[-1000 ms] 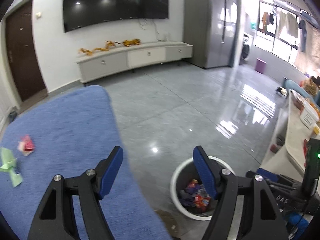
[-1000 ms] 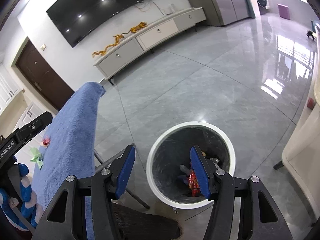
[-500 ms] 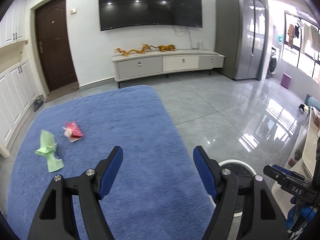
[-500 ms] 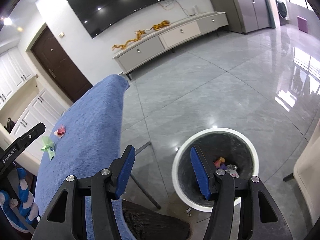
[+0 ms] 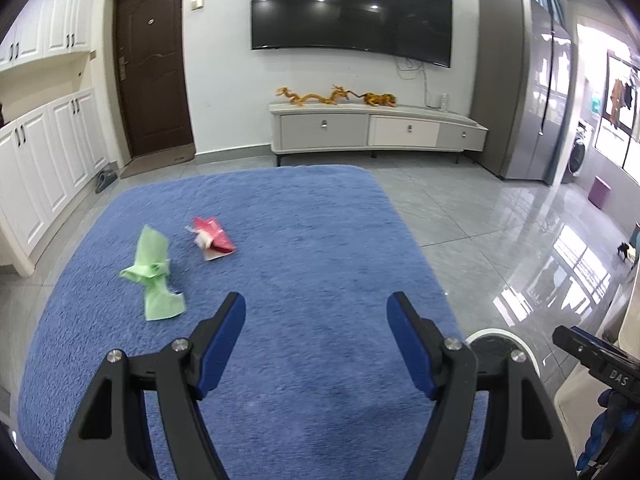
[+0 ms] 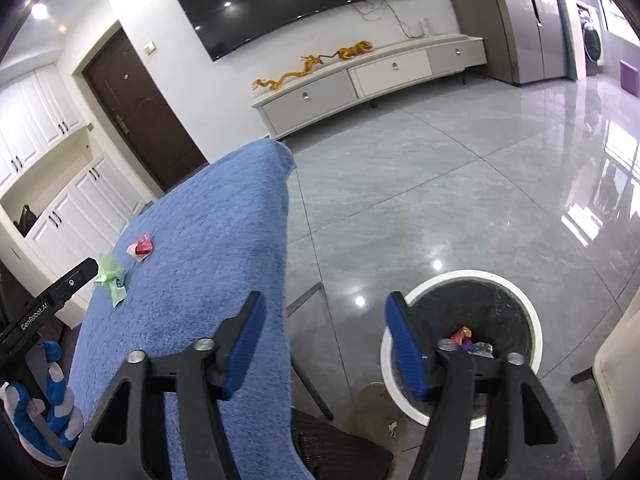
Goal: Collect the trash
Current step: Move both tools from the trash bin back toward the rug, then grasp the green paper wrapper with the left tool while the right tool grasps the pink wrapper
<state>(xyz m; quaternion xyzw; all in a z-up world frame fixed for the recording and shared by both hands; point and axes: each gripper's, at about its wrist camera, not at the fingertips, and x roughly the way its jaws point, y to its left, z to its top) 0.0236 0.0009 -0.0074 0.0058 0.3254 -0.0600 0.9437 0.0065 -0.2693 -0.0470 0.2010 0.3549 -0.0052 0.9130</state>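
Observation:
A crumpled green wrapper [image 5: 154,276] and a red wrapper [image 5: 212,236] lie on the blue cloth-covered table [image 5: 312,224]. My left gripper [image 5: 316,304] hovers open over the cloth, right of and nearer than both wrappers, with nothing between its fingers. In the right wrist view the green wrapper [image 6: 110,276] and red wrapper [image 6: 142,246] sit far left on the table [image 6: 208,240]. My right gripper [image 6: 326,304] straddles the table's edge and the floor; its jaws are opening and empty. The white-rimmed trash bin [image 6: 460,278] stands on the floor behind its right finger, with trash [image 6: 464,334] inside.
The bin's rim [image 5: 496,332] shows right of the table's corner. A cream chair [image 6: 624,352] stands right of the bin, and a dark chair seat [image 6: 340,452] lies below the table edge. A TV stand [image 5: 376,128], a brown door [image 5: 152,72] and white cabinets [image 5: 40,168] line the walls.
The left gripper swung from over the bin to over the table, bringing the wrappers toward the middle. The right gripper rose and drifted left off the bin, and its jaws widened.

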